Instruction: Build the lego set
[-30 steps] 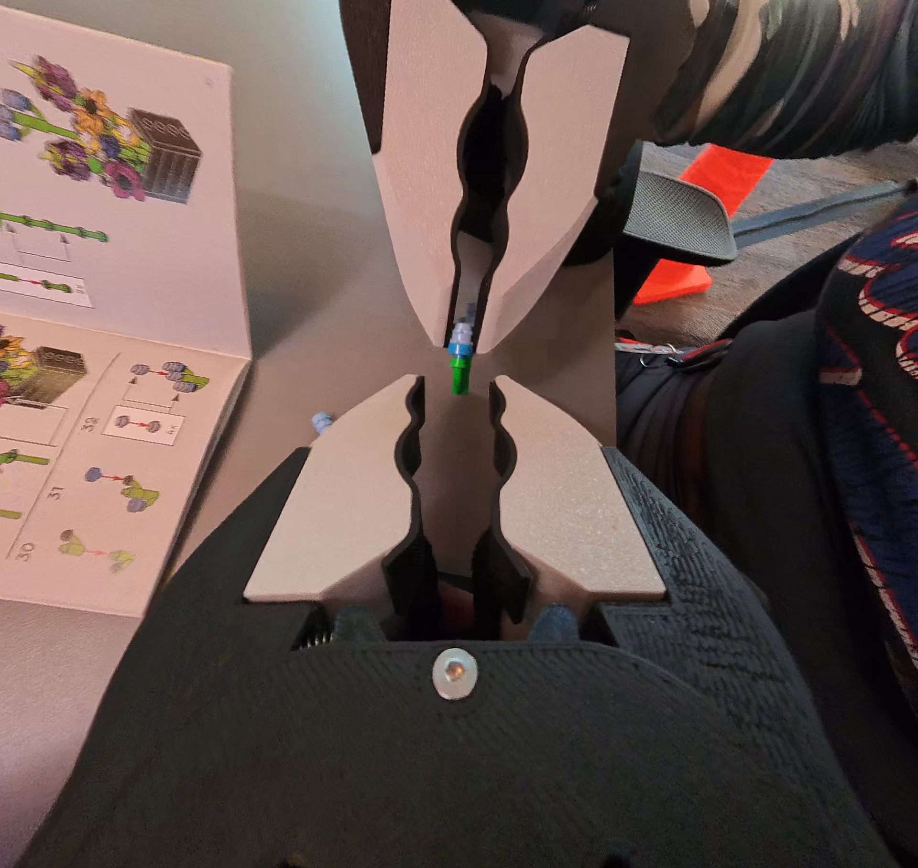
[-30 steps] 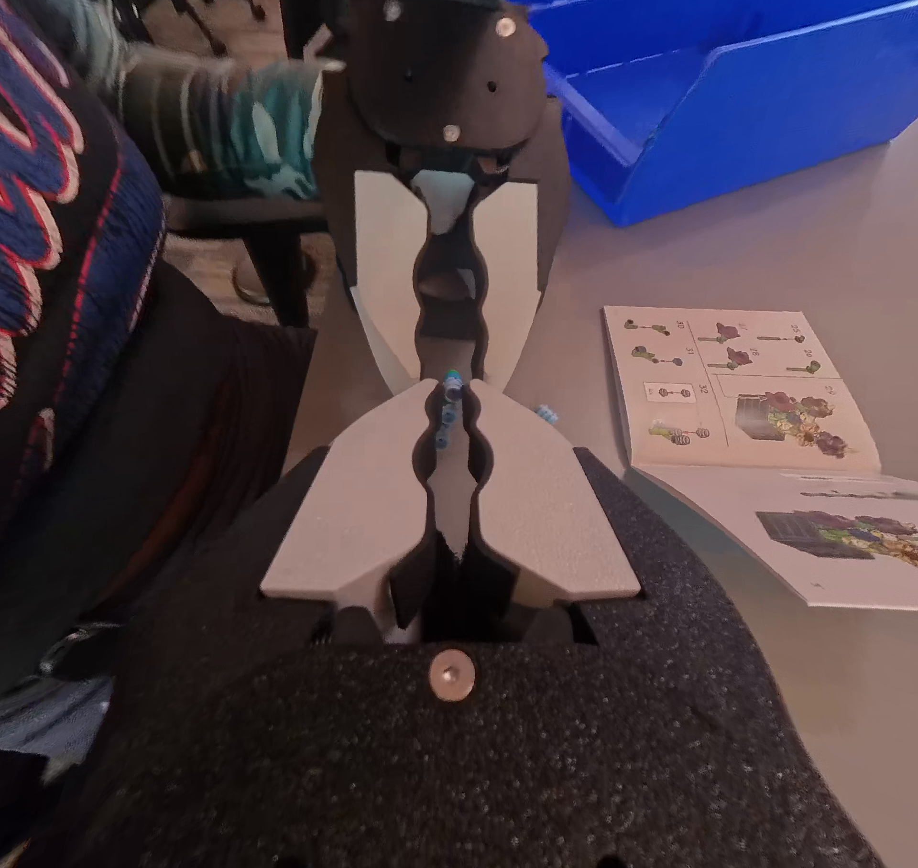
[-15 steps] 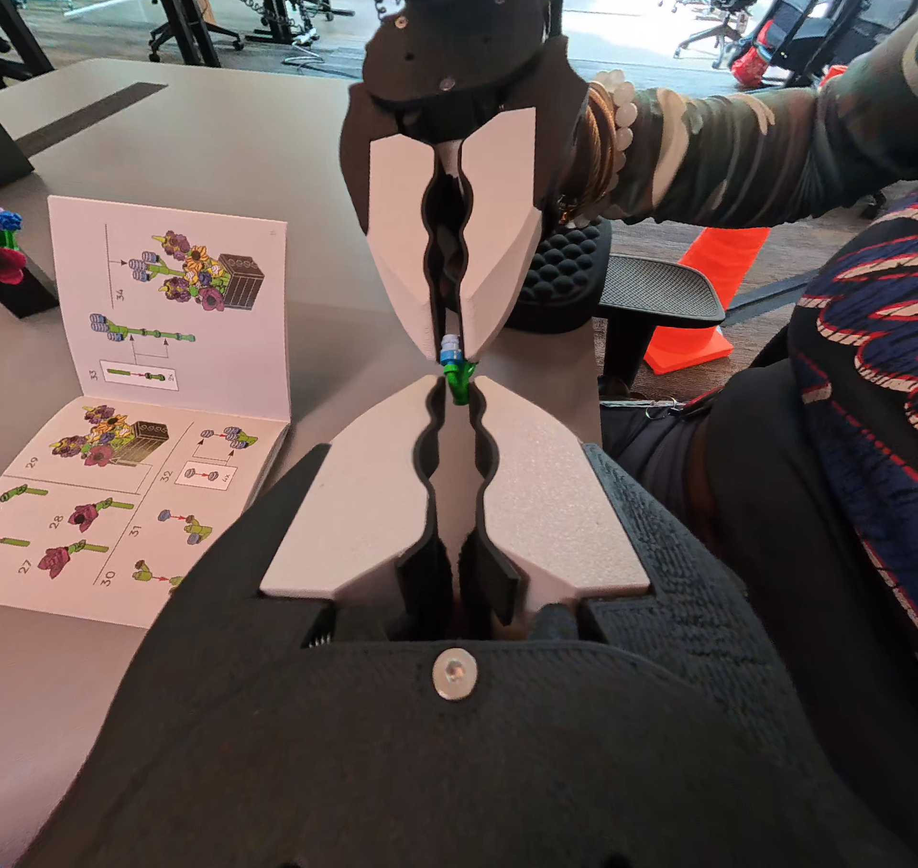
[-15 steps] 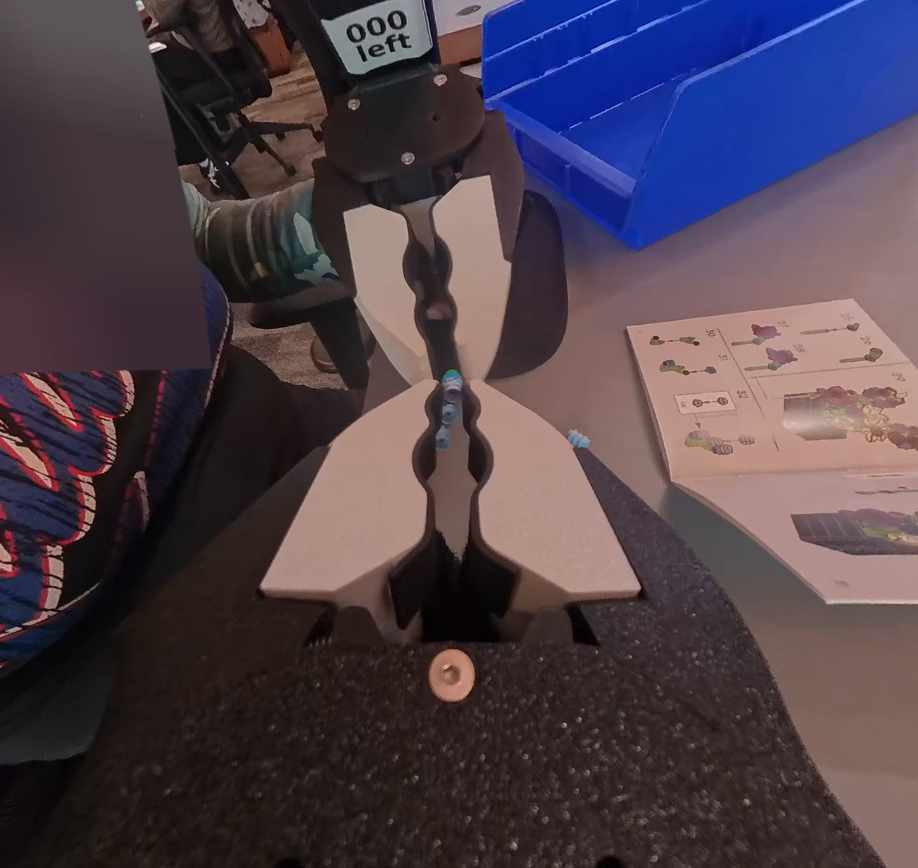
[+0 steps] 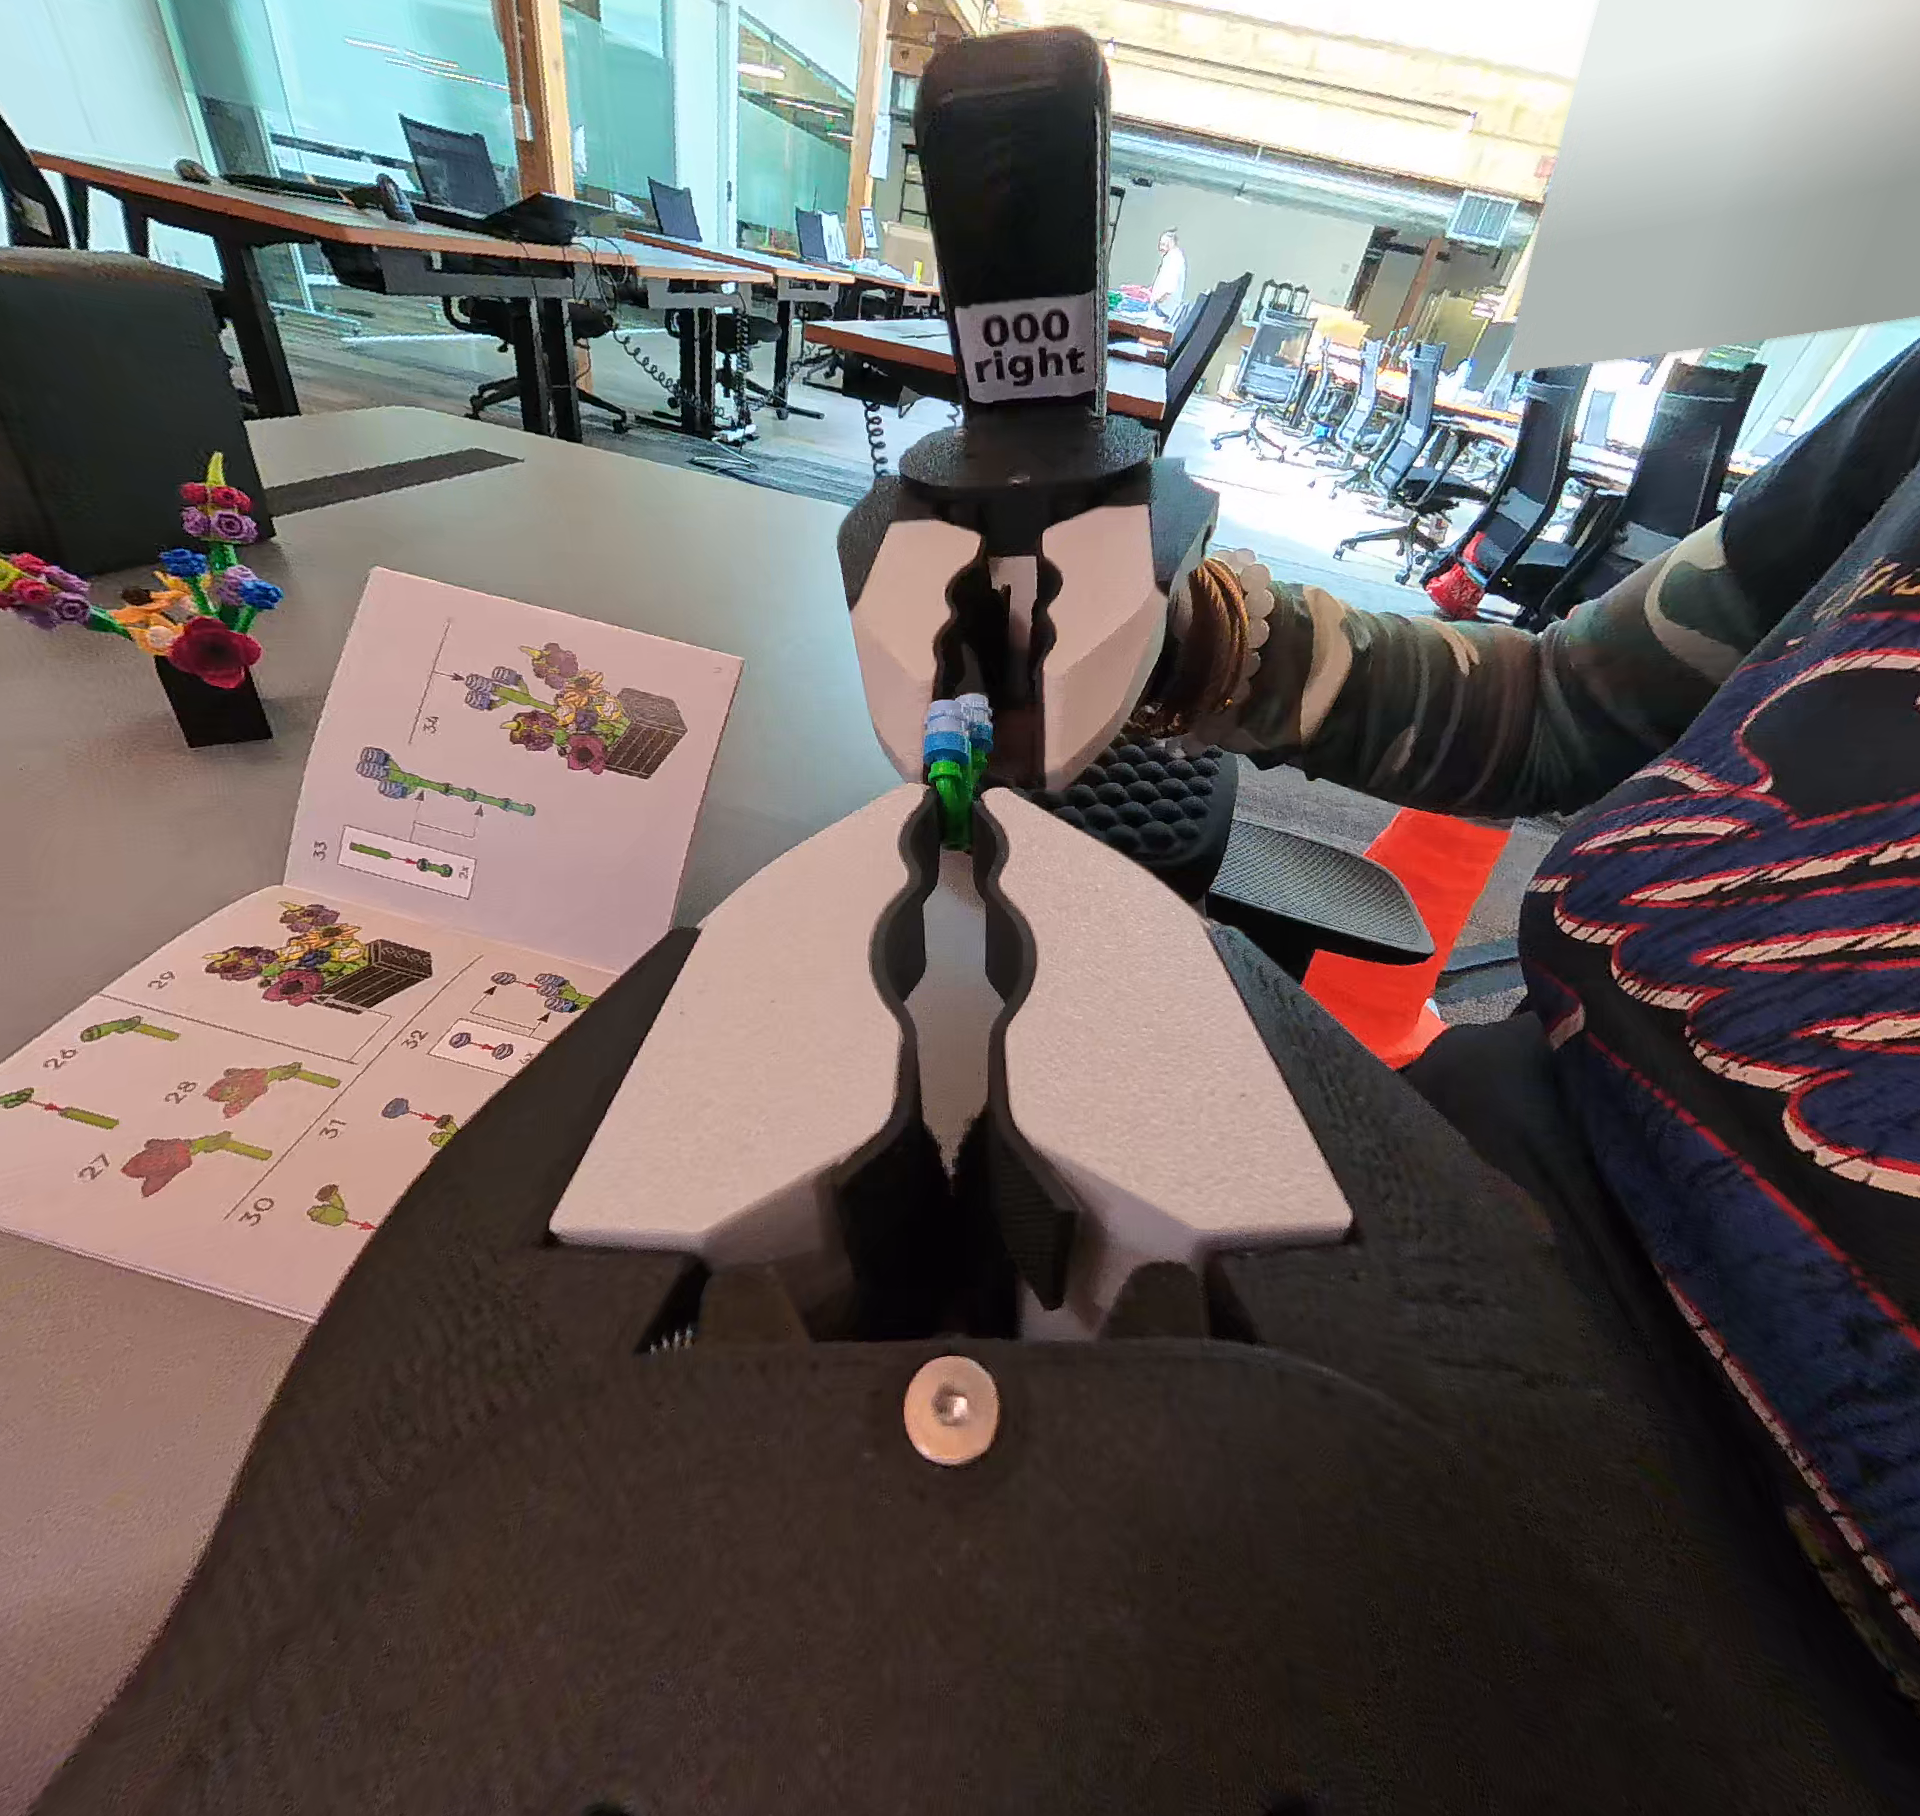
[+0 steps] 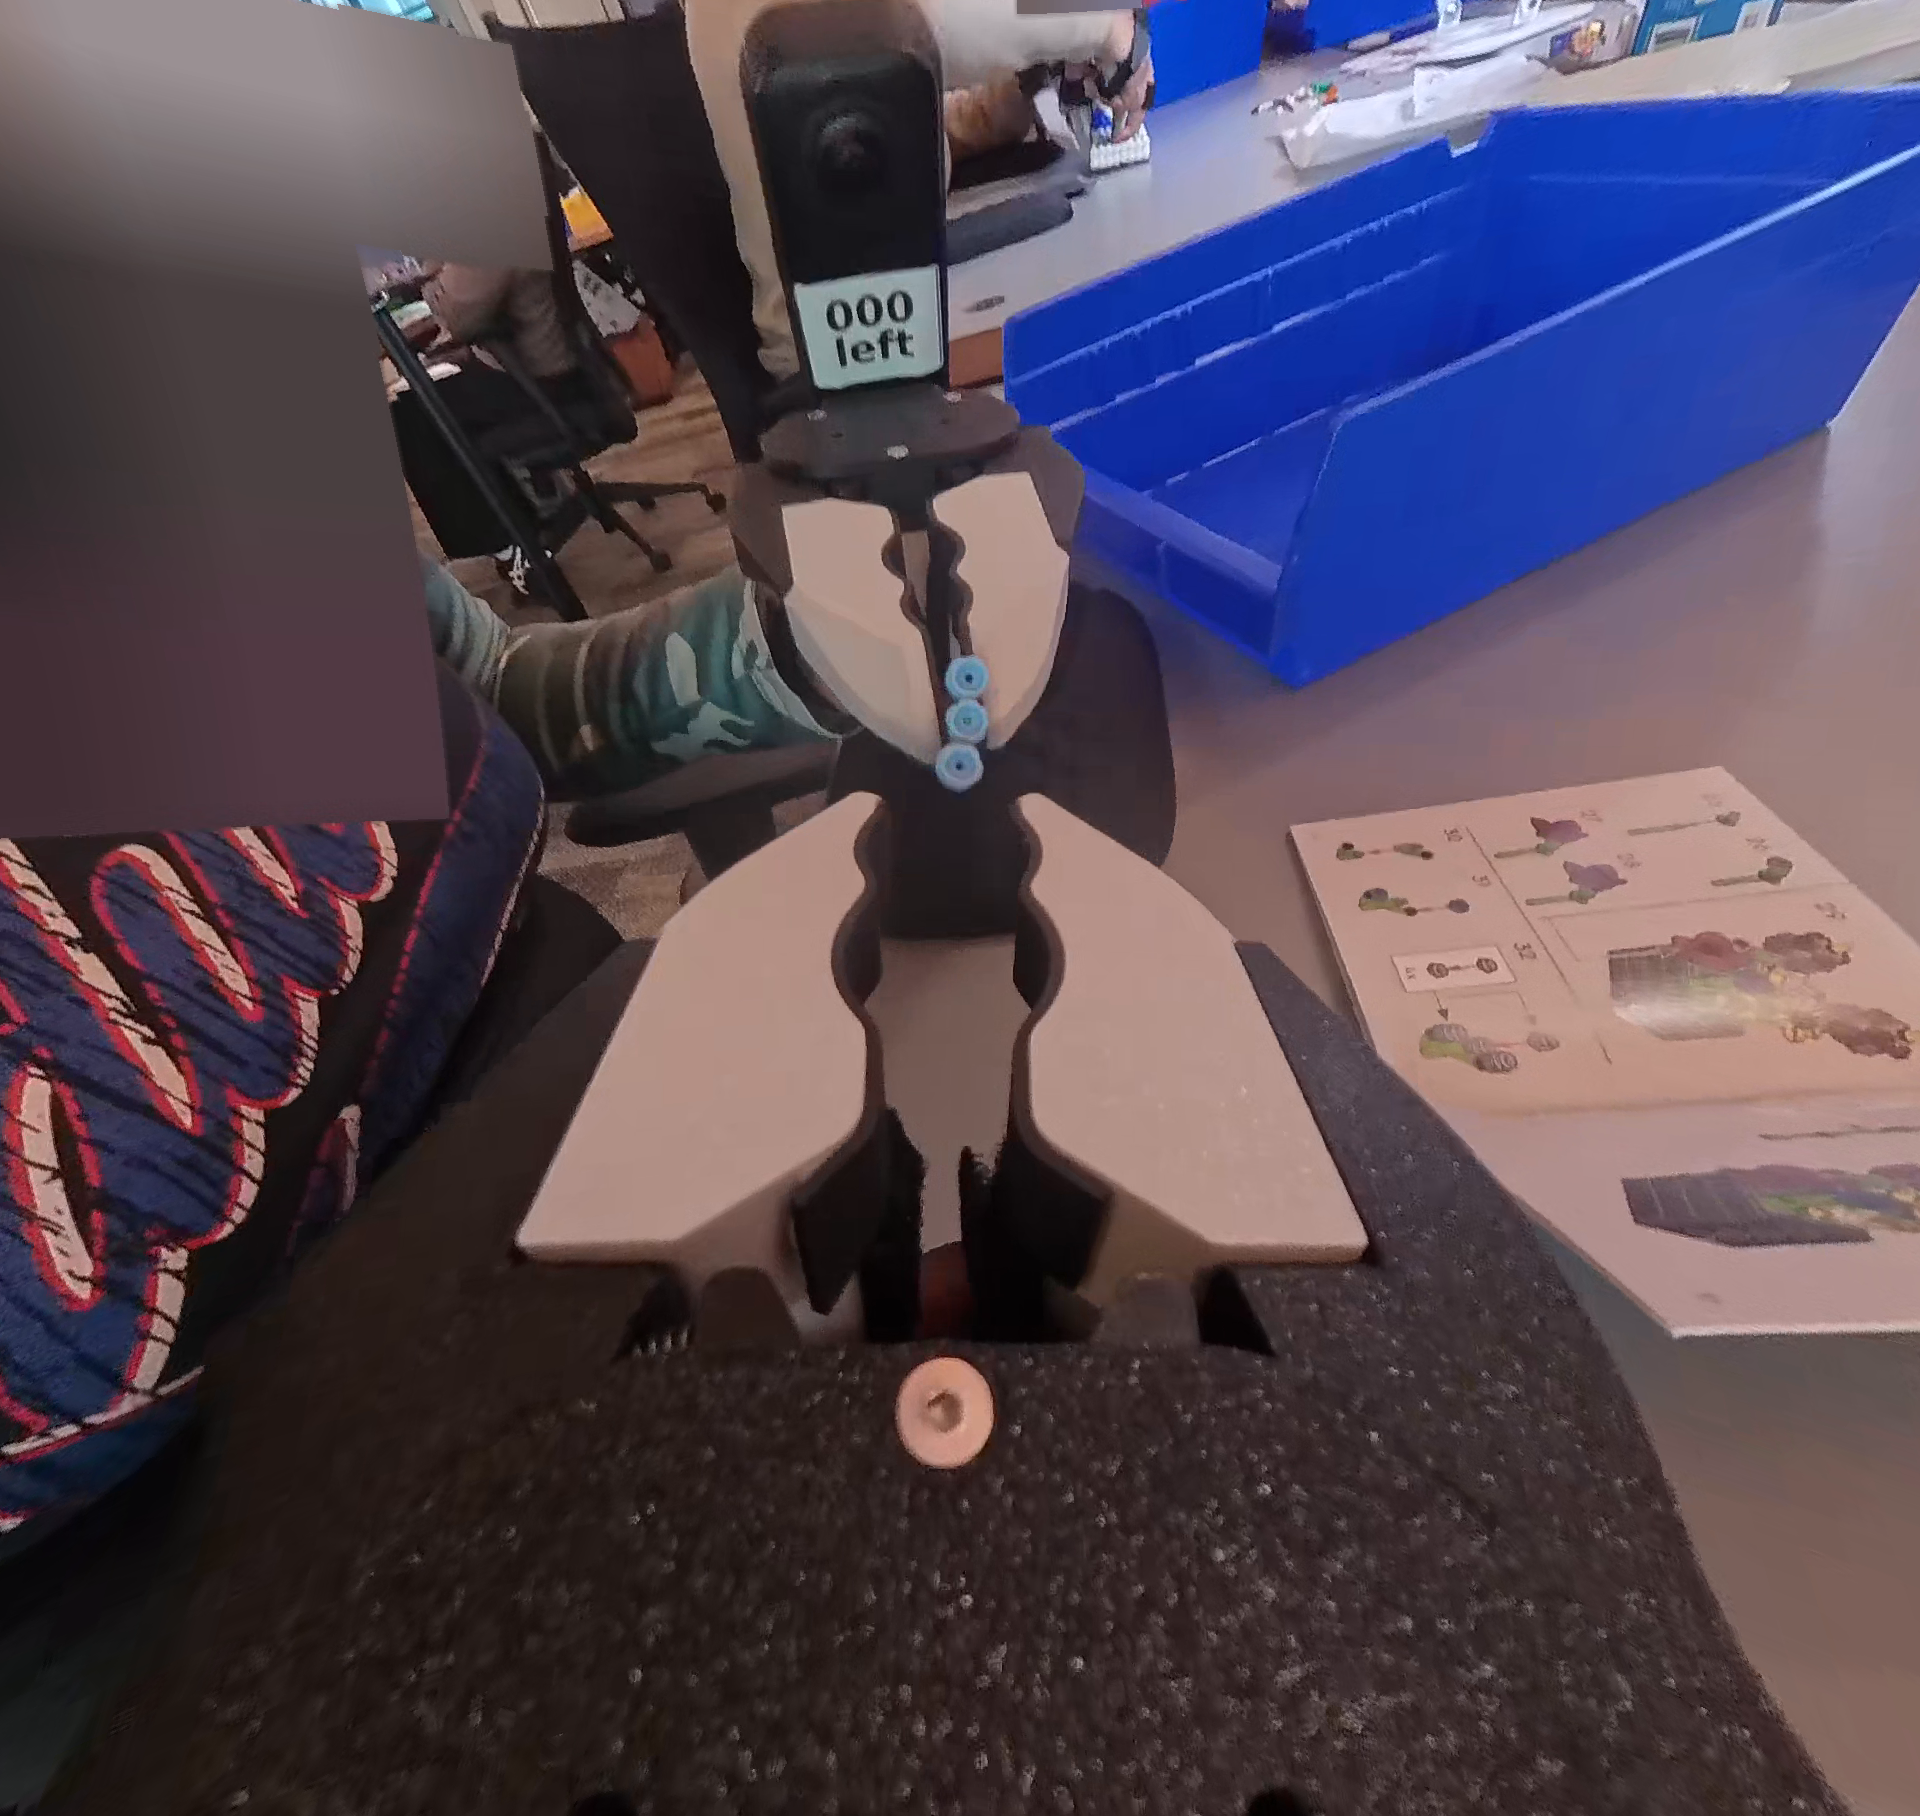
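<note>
Left wrist view: left gripper [image 5: 954,810] clamped on green stem [image 5: 950,802] of blue-flowered sprig [image 5: 956,727], at 12 o'clock, held aloft, likely for transfer. Right gripper [image 6: 945,816] spread, empty, released. Bouquet [image 5: 197,613] at 10 o'clock; booklet [image 5: 416,831] open for reference.

white printed label on each tool's camera [image 5: 1027,353], numbered booklet [image 5: 343,956]

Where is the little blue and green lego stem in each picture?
Left wrist view: the stem sits mid-frame, its green end pinched at the left hand-held gripper tips, blue studs on top.
Right wrist view: the stem is above centre, showing three blue studs in a row, ahead of the open right hand-held gripper.
Shared landmark: the open booklet on the table.
</note>
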`<state>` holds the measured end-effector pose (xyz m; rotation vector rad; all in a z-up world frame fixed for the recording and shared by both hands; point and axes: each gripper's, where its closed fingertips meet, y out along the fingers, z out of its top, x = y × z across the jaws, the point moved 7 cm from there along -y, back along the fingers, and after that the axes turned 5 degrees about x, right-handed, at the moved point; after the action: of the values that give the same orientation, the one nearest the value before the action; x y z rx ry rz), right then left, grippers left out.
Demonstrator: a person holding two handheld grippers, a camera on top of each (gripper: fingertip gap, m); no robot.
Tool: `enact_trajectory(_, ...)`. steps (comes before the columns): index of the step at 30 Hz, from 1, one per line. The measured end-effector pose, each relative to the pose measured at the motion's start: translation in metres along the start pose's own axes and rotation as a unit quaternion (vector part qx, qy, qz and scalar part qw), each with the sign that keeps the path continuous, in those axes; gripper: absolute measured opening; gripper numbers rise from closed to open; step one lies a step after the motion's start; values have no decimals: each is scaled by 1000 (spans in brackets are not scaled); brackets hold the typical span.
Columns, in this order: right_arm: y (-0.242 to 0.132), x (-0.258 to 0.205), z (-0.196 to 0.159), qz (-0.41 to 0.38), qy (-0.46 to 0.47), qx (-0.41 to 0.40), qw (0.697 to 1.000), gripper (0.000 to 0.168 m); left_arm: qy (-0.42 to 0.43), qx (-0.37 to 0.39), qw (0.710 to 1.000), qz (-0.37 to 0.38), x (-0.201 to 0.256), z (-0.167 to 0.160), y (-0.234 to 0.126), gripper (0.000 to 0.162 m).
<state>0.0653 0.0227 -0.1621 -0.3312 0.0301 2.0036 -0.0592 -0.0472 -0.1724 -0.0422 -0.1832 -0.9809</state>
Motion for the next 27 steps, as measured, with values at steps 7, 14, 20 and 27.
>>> enact_trajectory(7, 4, 2, 7, 1, -1, 10, 1000, 8, 7, -6, 1000, 1, 1, 0, 3, 6)
enact_trajectory(14, 4, -5, 4, 16, -31, -26, 999, 8, 13, -45, 999, -24, 7, -3, 7, 13)
enact_trajectory(20, 7, -9, 1, 18, -63, -52, 996, 16, 31, -57, 998, -18, 18, -3, -1, 6)
enact_trajectory(27, 11, 35, -41, -48, -166, -259, 950, 15, 13, -130, 991, 36, 11, -14, -28, 6)
